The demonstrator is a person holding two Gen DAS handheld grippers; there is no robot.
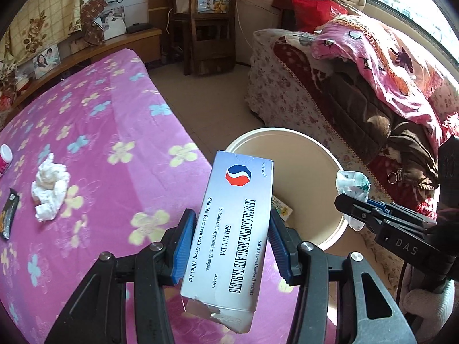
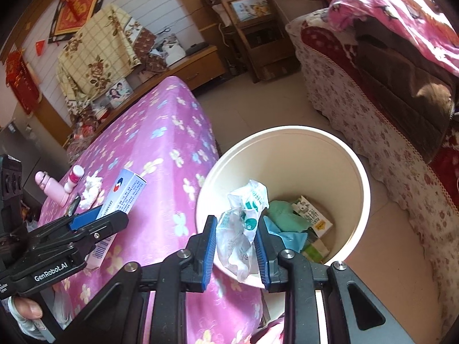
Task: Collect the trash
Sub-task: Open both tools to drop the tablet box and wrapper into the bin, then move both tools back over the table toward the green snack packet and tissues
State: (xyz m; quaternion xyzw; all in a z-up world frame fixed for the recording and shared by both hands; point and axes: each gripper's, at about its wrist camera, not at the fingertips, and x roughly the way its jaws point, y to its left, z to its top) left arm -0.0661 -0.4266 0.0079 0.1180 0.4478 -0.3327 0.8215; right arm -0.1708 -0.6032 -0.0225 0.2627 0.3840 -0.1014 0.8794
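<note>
Both tools' loads, box and wrapper, overhang bin rim.

Landmark: the cream bin, beside the bed.

Tablet box, over the bin's near-left rim, large print: "LEVAMLODIPINE BESILATE TABLETS"
Tablet box, name line: "SHI HUI DA"
Tablet box, indications line: "Indications: (1) hypertension, (2) angina."
Tablet box, maker line: "Shihuida Pharmaceuticals Group (Jilin) Ltd."
Tablet box, edge line: "NMPA Approval Number", with digits too small to read for certain
Tablet box, count: "14 tablets"
Right gripper body, right of the bin: "DAS"
Left gripper body, left of the bin: "GenRobot.AI"
Crumpled wrapper over the bin's near rim: green print, not legible
Carton inside the bin: characters, not legible
</note>
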